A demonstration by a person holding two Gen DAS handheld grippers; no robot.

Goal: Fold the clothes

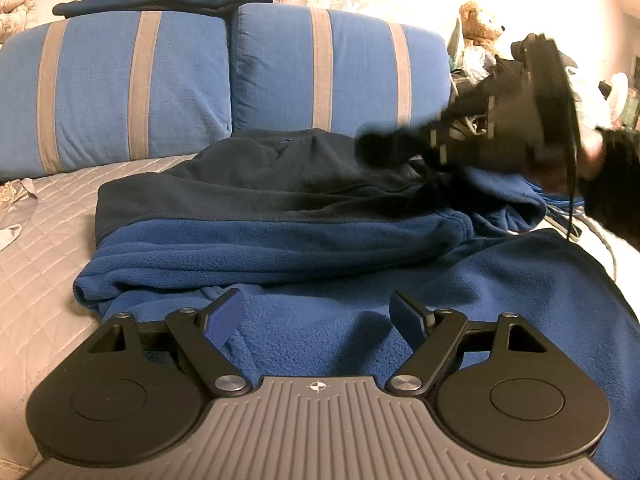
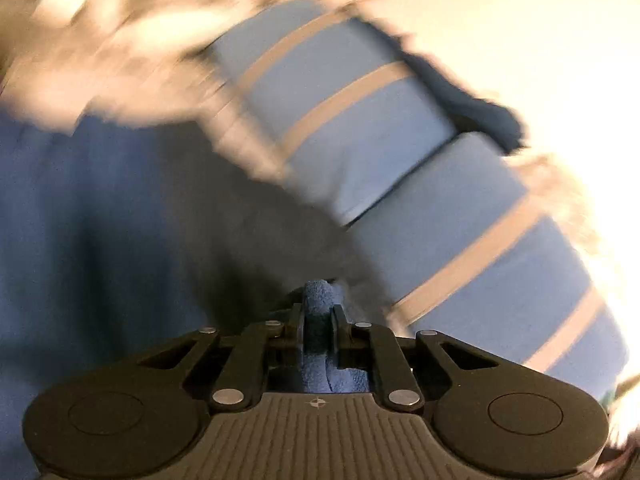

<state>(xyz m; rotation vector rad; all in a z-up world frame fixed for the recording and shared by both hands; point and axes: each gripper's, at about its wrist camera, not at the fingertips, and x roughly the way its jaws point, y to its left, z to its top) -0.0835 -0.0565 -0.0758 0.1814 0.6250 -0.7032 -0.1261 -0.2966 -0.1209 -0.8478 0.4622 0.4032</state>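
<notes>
Two tongs work on one blue fleece garment [image 1: 360,264], which lies spread over the quilted bed [image 1: 44,248] across the middle of the left wrist view, its dark navy part [image 1: 248,184] toward the striped cushions [image 1: 132,84]. At lower centre of that view the left tongs [image 1: 318,316] stand wide apart over the near fleece, holding nothing. At the right edge of the same frame the right tongs [image 1: 384,144] appear blurred, tips down at the garment's far right part. The right wrist view shows what that one cannot: the right tongs [image 2: 318,320] are nearly closed, with a roll of blue fleece [image 2: 318,300] pinched between the pads. Everything beyond is smeared, so where on the garment the pinch sits is unclear there.

My judgement is that a fold is starting: one side is gripped and ready to carry across. Next the left tongs likely need to close on the near edge, so both lift evenly without dragging the layers.
</notes>
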